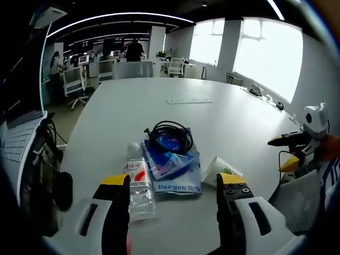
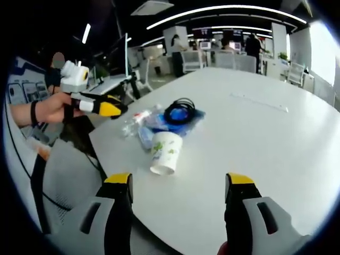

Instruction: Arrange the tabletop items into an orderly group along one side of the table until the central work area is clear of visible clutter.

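**Jaws wide on both sides, nothing picked up yet**

Spread apart and empty: left gripper (image 1: 173, 186) jaws, seen in left gripper view, hanging above the near table edge w/ the clutter just beyond the tips. Same for right gripper (image 2: 179, 183) in right gripper view: parted, holding nothing, aimed at the pile from the other side.

Clutter sits bunched near one end of the white table (image 1: 159, 106), not spread out:
- water bottle (image 1: 138, 183), lying on its side, red label up, just ahead of the left jaw tip.
- blue bag (image 1: 175, 170), flat, touching the bottle's side.
- black cable coil (image 1: 171, 135), resting on top of the bag.
- paper cup (image 2: 164, 152), tipped over, mouth toward the right gripper, just beside the bag.

Rest of tabletop looks bare apart from a thin pale strip (image 1: 188, 100) further along, too small to ID.

Step in hand, as a judgement: approach/pre-grasp, no item moved to a side row yet. Task barely begun.

Next move likely calls for: one target per gripper. Bottle for left, closing across its body, not the cap. Cup for right, pinching the wall lightly since paper crushes. Cable loose on the bag, so prob. slides if the bag is dragged first; better lifted off separately.
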`<move>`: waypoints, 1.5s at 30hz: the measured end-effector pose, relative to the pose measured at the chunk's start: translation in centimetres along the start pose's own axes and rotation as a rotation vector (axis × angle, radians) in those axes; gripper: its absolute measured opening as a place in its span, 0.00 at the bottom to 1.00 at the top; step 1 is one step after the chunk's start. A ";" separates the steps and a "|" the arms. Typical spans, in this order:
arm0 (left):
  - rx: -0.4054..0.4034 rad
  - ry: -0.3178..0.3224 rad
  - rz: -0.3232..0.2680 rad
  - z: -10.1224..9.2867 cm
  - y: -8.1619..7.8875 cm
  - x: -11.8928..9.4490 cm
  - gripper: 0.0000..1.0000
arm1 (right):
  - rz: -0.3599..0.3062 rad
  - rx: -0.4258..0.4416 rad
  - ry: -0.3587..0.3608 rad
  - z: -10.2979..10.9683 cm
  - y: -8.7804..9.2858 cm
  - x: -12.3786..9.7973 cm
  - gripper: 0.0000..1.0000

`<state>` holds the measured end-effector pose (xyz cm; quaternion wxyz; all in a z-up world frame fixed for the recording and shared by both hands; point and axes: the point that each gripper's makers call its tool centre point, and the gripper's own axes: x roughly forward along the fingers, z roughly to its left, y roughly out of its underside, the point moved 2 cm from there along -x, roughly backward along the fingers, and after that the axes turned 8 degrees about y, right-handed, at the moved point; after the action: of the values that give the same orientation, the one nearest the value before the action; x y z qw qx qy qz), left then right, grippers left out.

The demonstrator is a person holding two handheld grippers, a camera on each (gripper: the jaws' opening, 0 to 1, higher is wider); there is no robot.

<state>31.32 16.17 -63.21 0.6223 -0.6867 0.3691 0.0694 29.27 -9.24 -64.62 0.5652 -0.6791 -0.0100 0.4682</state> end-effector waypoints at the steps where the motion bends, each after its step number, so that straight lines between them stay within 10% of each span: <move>1: 0.000 -0.001 0.003 0.1 0.1 0.1 0.66 | 0.002 0.000 0.001 0.0 0.0 0.0 0.69; 45: -0.075 -0.101 0.166 6.9 1.4 5.0 0.60 | 0.062 0.040 -0.003 -0.6 1.5 0.2 0.68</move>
<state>36.53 20.38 -68.60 0.6061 -0.6723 0.3900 0.1691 29.03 -10.15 -65.99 0.5641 -0.6670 0.0197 0.4864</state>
